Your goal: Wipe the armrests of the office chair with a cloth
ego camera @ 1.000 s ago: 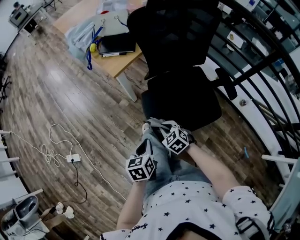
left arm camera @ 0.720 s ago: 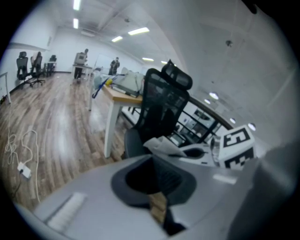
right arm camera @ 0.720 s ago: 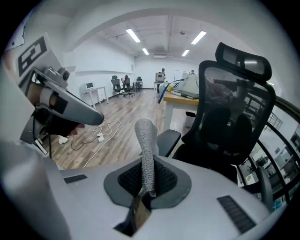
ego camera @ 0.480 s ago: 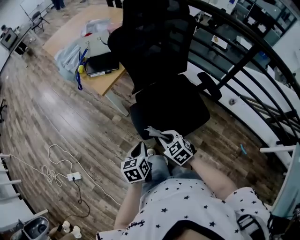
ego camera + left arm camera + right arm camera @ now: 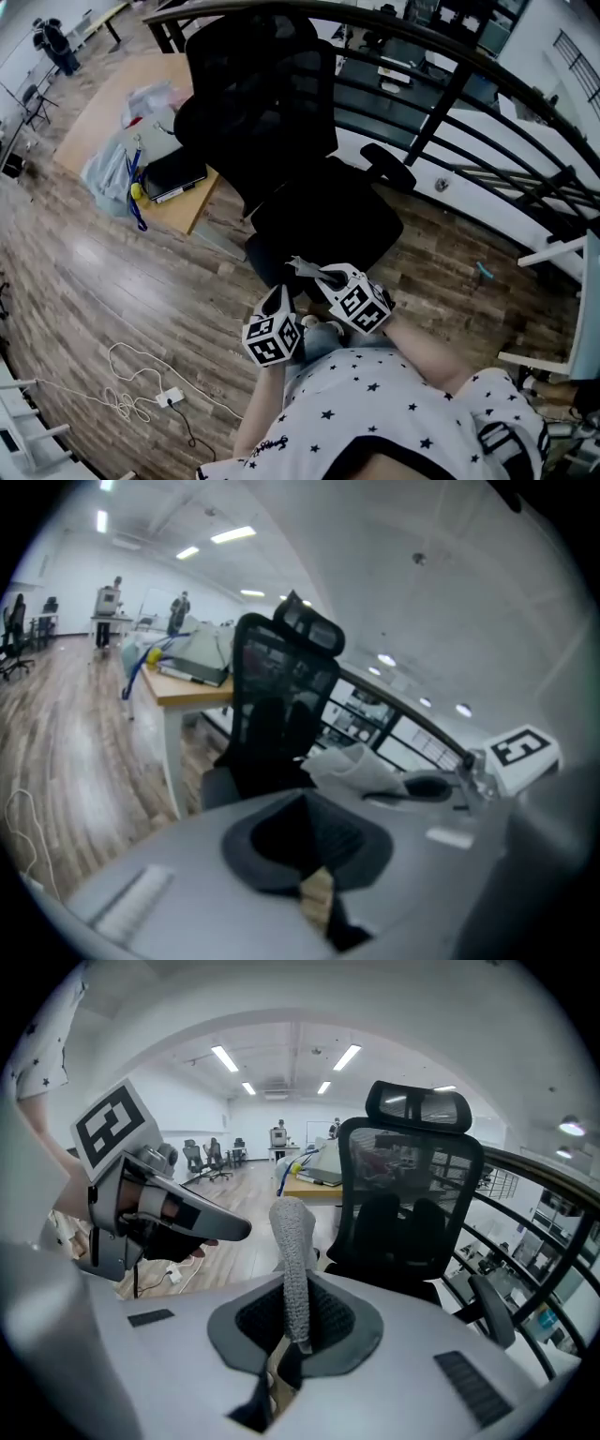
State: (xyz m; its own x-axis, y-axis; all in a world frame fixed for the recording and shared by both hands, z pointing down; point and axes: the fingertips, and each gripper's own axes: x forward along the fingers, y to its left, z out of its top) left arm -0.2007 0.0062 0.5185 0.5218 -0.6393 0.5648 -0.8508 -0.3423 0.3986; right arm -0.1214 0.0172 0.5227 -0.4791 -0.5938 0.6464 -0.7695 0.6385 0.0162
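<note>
The left gripper view is soft all over: the closed jaws of the left gripper (image 5: 309, 846) show only as a dark smear, and the standing people (image 5: 112, 597) at its upper left are too small to tell apart. In the right gripper view the grey knitted cloth (image 5: 292, 1251) vanishes at its lower end between the clamped jaws of the right gripper (image 5: 292, 1335). In the head view the black mesh office chair (image 5: 323, 220) hides its own base under the seat. The lower edge cuts off the starred white shirt (image 5: 375, 412). The heap on the wooden surface (image 5: 94, 117) is too small to sort out.
</note>
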